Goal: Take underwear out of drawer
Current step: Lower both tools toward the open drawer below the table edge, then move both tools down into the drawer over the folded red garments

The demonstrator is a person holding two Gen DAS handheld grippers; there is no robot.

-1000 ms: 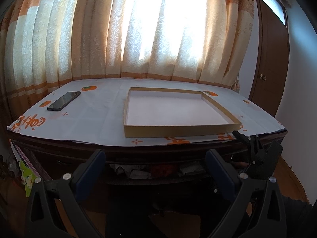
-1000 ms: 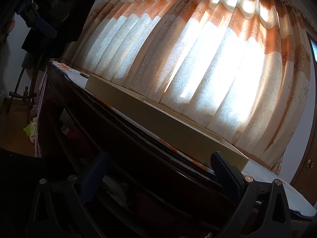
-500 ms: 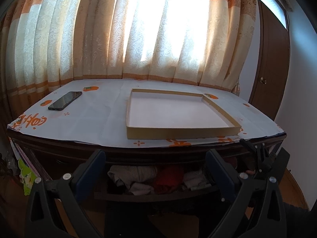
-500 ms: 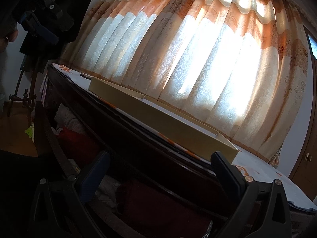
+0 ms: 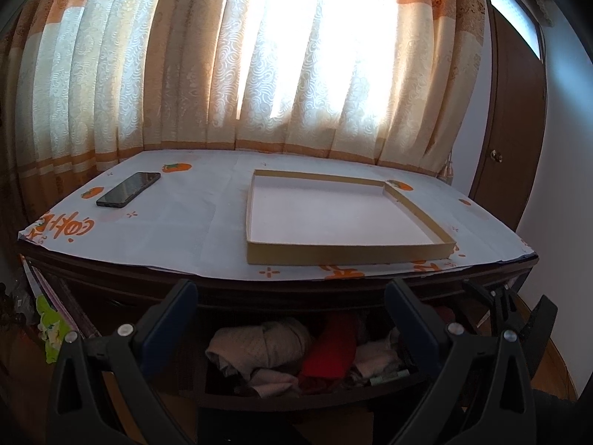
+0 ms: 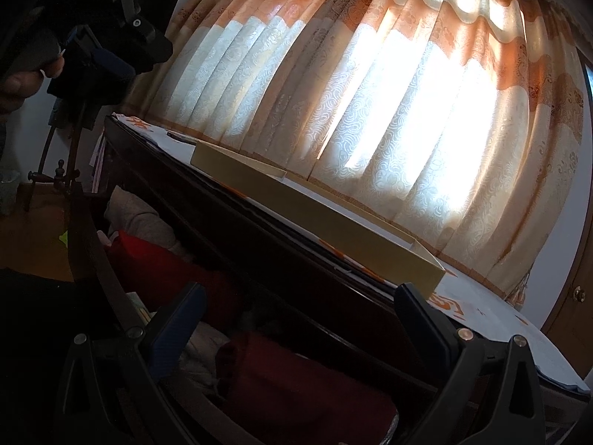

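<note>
The dark wooden drawer [image 5: 296, 396] under the table stands pulled out. Inside lie crumpled underwear: a beige piece [image 5: 259, 345], a red piece [image 5: 333, 348] and a pale pink piece [image 5: 374, 359]. My left gripper [image 5: 291, 319] hovers open in front of the drawer, holding nothing. The right gripper [image 5: 507, 315] shows at the drawer's right end. In the right wrist view, my right gripper [image 6: 300, 304] is open over the drawer rim [image 6: 96, 252], with a beige piece [image 6: 137, 218], a red piece [image 6: 163, 270] and a dark red piece [image 6: 296, 382] beyond it.
On the papered table top [image 5: 185, 222] sit a shallow cardboard tray [image 5: 348, 252] and a black phone [image 5: 128, 189]. Orange and white curtains [image 5: 259, 74] hang behind. A brown door [image 5: 519, 111] stands at the right. A hand [image 6: 22, 81] holds the left gripper [image 6: 111, 37].
The drawer has slid out toward me, and much more of the beige and red underwear shows. Both grippers have drawn back with it and stay open.
</note>
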